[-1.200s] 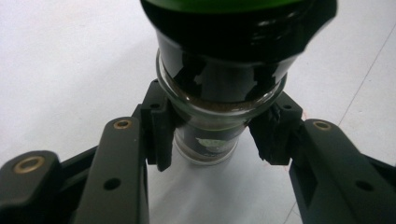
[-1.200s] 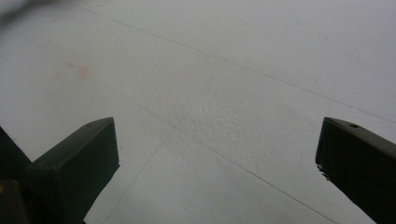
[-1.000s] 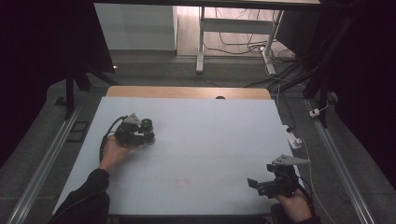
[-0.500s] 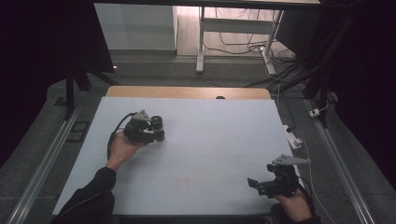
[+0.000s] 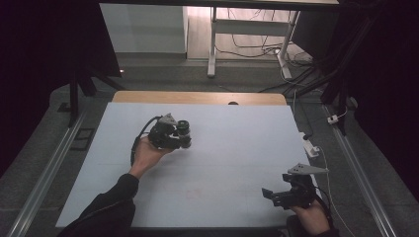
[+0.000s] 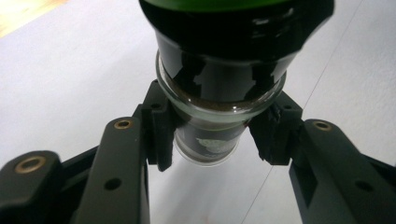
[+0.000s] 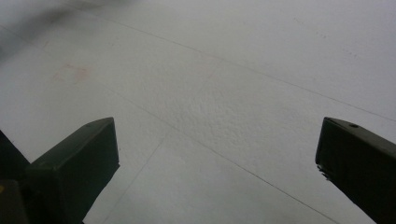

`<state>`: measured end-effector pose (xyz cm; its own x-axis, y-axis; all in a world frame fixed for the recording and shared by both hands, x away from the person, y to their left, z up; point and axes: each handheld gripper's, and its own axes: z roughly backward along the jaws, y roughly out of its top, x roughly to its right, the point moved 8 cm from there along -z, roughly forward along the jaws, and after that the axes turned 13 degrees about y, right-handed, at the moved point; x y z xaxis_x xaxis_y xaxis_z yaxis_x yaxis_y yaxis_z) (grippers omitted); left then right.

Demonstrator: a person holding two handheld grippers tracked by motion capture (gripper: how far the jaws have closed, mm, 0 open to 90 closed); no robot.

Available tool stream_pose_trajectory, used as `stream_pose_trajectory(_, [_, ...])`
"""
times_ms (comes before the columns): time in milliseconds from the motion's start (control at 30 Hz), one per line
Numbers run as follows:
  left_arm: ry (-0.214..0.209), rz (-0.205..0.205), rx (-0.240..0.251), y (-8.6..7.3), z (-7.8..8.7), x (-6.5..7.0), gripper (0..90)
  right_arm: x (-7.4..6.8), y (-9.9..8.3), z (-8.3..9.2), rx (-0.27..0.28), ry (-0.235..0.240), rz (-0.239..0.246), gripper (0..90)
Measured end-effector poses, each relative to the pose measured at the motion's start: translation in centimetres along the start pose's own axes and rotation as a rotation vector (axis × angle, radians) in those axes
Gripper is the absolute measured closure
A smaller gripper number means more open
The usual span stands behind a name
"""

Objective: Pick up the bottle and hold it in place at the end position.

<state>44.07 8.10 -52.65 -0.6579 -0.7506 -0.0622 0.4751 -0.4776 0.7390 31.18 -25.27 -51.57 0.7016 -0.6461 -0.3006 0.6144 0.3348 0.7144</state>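
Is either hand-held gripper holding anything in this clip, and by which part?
The left hand-held gripper grips a dark glass jar, its pads clamped on the narrower section below the rim. The right hand-held gripper is open and holds nothing.

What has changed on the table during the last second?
The left hand-held gripper, shut on a jar, moved right and toward the table's far edge. The right hand-held gripper stayed open at the near right corner.
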Motion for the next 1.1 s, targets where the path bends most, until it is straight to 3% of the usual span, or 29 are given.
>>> stream_pose_trajectory(367, [0.008, -0.001, 0.009, 1.4, -1.9, 1.9, 53.6, 0.0, 0.0, 0.0, 0.002, 0.000, 0.002, 0.0])
stream_pose_trajectory(733, [0.032, -0.026, -0.016, 0.7, -3.8, 2.7, 53.6, 0.0, 0.0, 0.0, 0.003, 0.002, 0.006, 0.0])
stream_pose_trajectory(1100, [0.031, -0.026, -0.016, 0.2, -4.8, 3.4, 53.6, 0.0, -0.1, 0.1, 0.002, 0.001, 0.005, 0.0])
